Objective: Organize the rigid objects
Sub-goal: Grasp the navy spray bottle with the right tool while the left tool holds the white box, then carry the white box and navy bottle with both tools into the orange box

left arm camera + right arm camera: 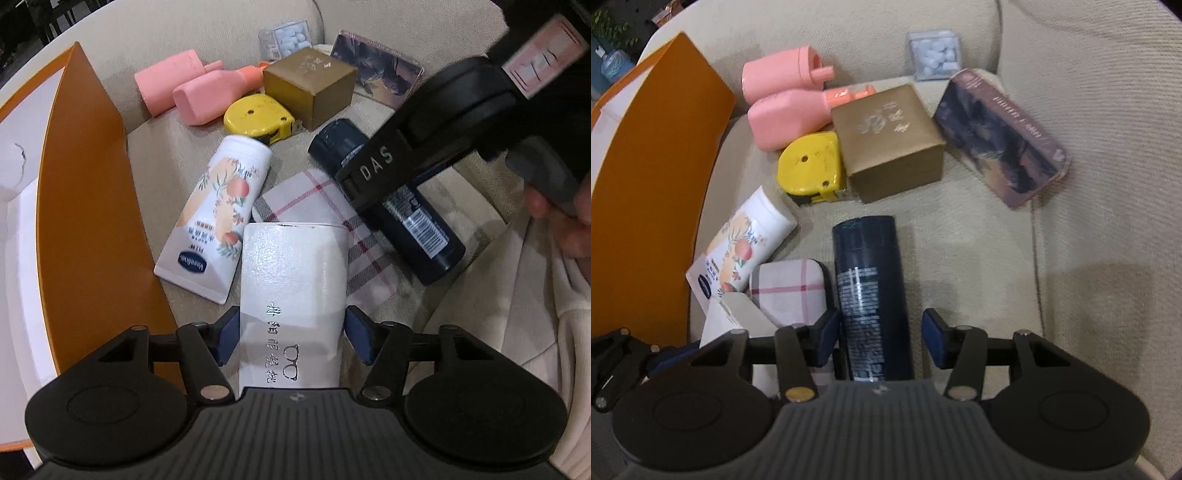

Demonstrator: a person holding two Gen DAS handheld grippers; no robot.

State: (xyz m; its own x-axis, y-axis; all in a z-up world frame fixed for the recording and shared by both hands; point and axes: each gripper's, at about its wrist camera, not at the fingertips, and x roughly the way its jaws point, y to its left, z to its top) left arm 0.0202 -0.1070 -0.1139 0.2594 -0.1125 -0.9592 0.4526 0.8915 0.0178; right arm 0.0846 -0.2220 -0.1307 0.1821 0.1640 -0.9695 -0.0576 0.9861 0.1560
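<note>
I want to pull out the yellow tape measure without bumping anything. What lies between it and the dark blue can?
Nothing: bare sofa cushion separates the yellow tape measure from the dark blue can, clearest in the right wrist view. The gold box touches the tape measure's side.

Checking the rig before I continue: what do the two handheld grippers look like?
Both match: a grey ribbed body, black linkage arms with silver pivot pins, round black discs at each side, and dark blue pads on the fingers. The left gripper shows this; the right gripper also carries white "DAS" lettering and a pink label.
</note>
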